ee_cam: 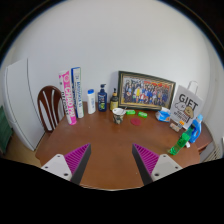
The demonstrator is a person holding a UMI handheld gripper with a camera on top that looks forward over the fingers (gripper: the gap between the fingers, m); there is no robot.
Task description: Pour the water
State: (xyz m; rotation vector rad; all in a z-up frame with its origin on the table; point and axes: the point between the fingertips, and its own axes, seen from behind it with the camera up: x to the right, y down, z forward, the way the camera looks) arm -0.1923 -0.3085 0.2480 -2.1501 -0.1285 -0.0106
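Gripper (112, 160) fingers stand apart at the bottom of the frame, holding nothing, with bare brown counter (105, 140) between them. A small cup (118, 116) sits at centre frame, well beyond the fingers, near a framed photograph (146, 91) leaning on the white wall. A dark bottle (102, 98) and a white bottle (91, 101) stand left of centre beside upright books (70, 96). A green bottle (180, 143) lies at right. A chair (50, 105) occupies the left of the frame.

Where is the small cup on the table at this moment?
In the gripper view, the cup stands on the table beyond the open claw, just in front of the framed photo, with a dark bottle on its left.
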